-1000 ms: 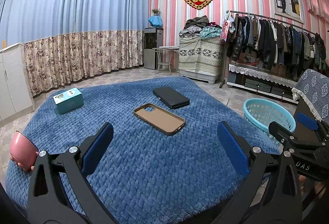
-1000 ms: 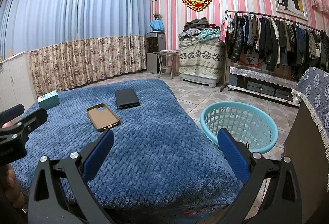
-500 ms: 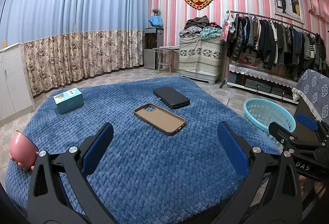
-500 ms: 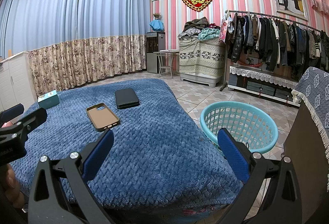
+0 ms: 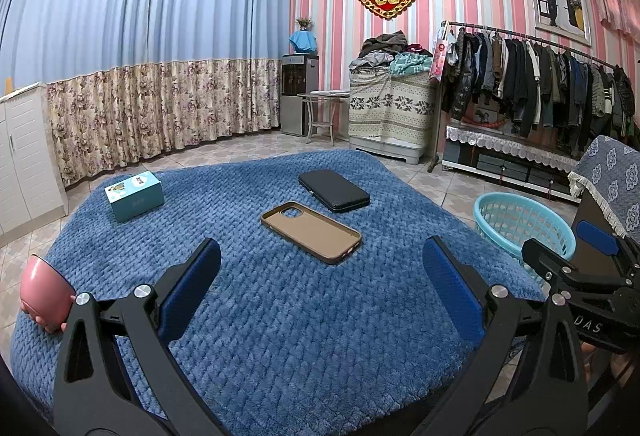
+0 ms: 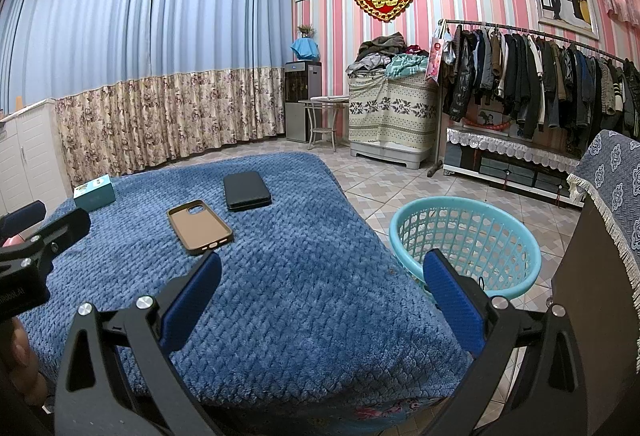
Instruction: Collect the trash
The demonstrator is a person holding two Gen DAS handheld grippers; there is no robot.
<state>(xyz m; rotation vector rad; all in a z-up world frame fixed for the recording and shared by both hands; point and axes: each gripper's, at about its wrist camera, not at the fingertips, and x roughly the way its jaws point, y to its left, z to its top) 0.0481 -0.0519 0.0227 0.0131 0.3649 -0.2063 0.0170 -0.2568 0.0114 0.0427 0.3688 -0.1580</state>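
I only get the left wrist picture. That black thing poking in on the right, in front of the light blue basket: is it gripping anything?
Observer: No. Its own camera shows the right gripper open, holding nothing.
Operator: Anything in the basket?
Observer: The right view looks down into the basket; I see only bare mesh.
Operator: What's under the blanket?
Observer: A floral fabric peeks out below the blanket at its near edge.
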